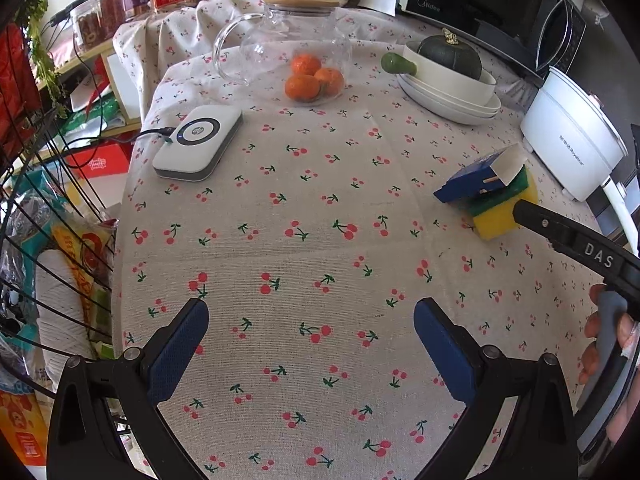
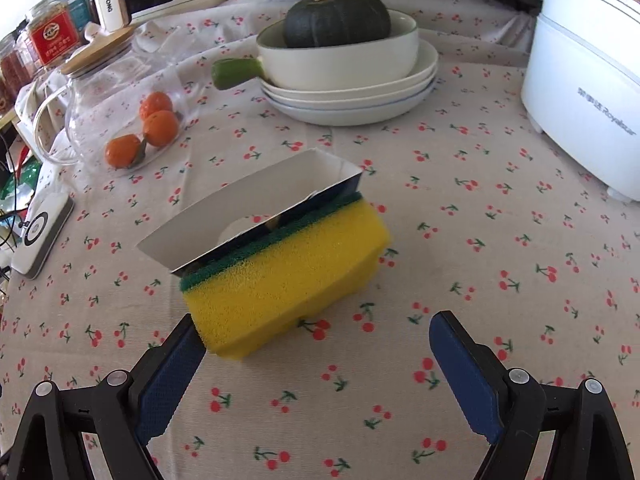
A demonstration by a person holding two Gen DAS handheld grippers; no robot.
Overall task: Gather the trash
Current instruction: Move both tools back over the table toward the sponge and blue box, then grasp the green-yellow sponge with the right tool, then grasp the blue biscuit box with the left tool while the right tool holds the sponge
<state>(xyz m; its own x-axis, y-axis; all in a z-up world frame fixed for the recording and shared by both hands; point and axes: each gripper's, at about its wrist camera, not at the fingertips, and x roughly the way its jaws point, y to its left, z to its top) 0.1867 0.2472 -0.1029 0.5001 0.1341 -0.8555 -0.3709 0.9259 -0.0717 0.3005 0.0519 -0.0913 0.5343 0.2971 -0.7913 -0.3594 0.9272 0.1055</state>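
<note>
Right tongs: the right tongs (image 2: 312, 364) are spread wide and pinch nothing; the left pad (image 2: 170, 376) touches, or nearly touches, a corner of the yellow sponge (image 2: 288, 284).
Left tongs: the left tongs (image 1: 310, 354) are also spread and empty, low over a bare part of the surface (image 1: 320, 240).
Trash: the opened blue carton (image 2: 256, 208) lies tilted on top of the sponge, near the right side of the surface.
Risk one: if the tongs close low, I think they take the sponge and not the carton.
Risk two: the carton is light and only rests there, so a push can slide it off.
Risk three: the carton is thin card and may fold flat under the pads.
Surface: a cherry-print cloth, with a glass teapot (image 1: 280, 40), oranges (image 1: 314, 78), stacked dishes (image 2: 352, 96) holding a green squash (image 2: 336, 20), and a white cooker (image 2: 584, 80).
Room: jars, appliances and a wire basket (image 1: 44, 240) of packets stand around.
</note>
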